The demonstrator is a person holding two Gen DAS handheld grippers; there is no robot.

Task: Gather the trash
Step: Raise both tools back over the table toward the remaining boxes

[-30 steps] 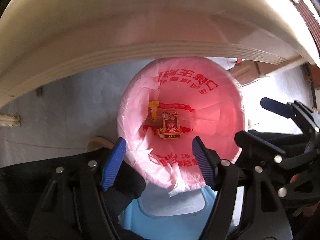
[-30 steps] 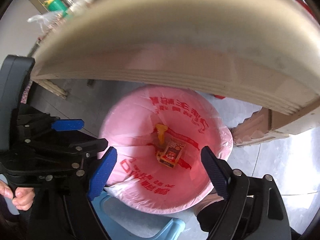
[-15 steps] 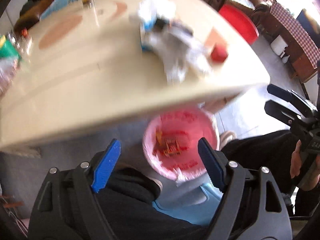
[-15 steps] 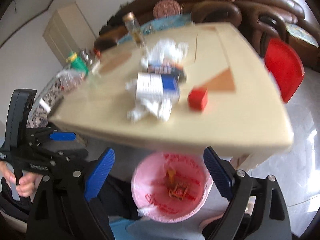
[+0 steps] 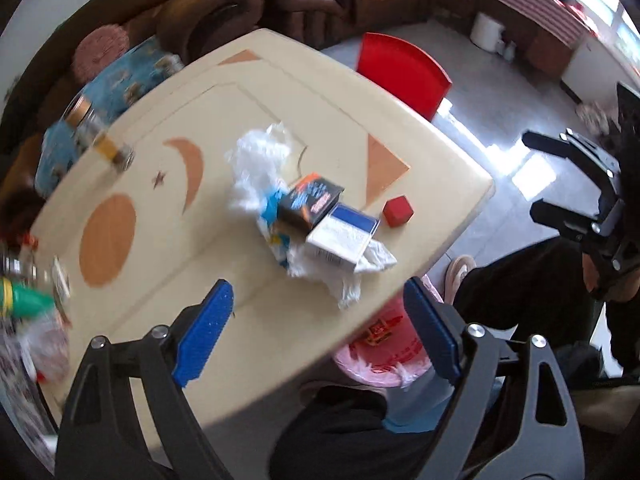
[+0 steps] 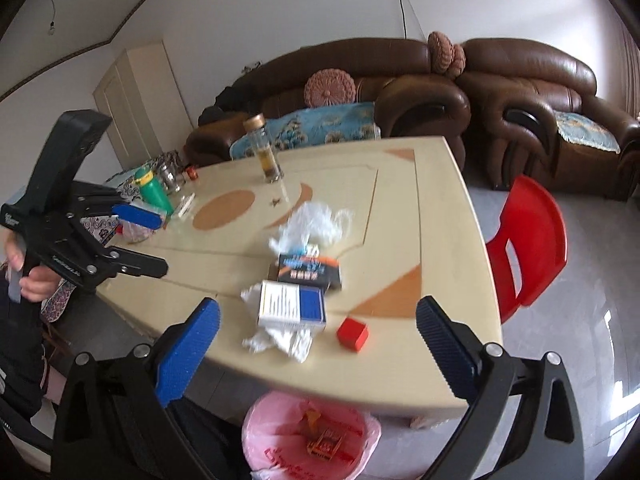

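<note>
A heap of trash lies on the cream table (image 5: 248,128): a white and blue box (image 5: 344,236) (image 6: 291,304), a black box (image 5: 310,202) (image 6: 310,270), crumpled white tissue (image 5: 344,280) (image 6: 280,340), a clear plastic bag (image 5: 260,164) (image 6: 316,222) and a small red cube (image 5: 397,211) (image 6: 353,333). A bin with a pink liner (image 6: 308,436) (image 5: 380,350) stands below the table's near edge, with some packets inside. My left gripper (image 5: 320,336) and right gripper (image 6: 316,356) are both open and empty, above the near edge.
A glass bottle (image 6: 266,152), a green bottle (image 6: 152,188) and small items stand at the table's far left. A red plastic chair (image 6: 528,248) is at the right. Brown sofas (image 6: 400,92) line the wall behind.
Both grippers have risen from just over the pink bin, under the table edge, to above the tabletop. The trash heap has come into view. Both stayed open.
</note>
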